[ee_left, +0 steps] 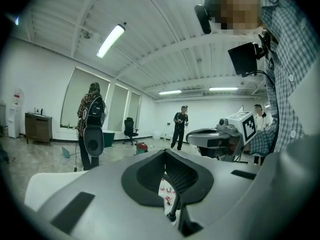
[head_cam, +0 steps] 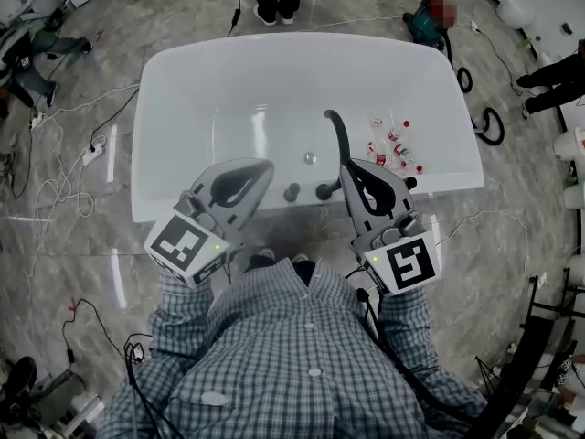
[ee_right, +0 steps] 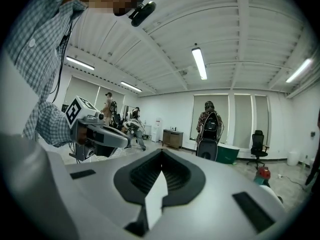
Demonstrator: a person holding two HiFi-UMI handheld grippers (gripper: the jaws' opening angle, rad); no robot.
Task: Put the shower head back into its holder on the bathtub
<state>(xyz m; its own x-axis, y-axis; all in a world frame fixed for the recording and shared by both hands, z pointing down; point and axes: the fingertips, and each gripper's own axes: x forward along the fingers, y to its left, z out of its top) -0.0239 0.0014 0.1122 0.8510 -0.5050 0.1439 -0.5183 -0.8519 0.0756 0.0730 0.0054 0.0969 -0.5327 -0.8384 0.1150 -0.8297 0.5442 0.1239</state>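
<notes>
1. Currently the left gripper and right gripper hover above the bathtub's near rim, jaws pressed together on nothing.
2. What seems the shower head, a dark curved stem, rises from that rim; its foot hides behind the right gripper.
3. This fits either a grab still ahead or the head already seated; any next move needs a clear look at that foot.

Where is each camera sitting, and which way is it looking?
Head view: on the person's head, facing steeply down at bathtub, left gripper, right gripper, checked shirt.
Left gripper view: on the left gripper, facing across the room over shut jaws; right gripper and sleeve show.
Right gripper view: mirrored; left gripper and other sleeve show.
Shared: both gripper views catch the backpack wearer.
</notes>
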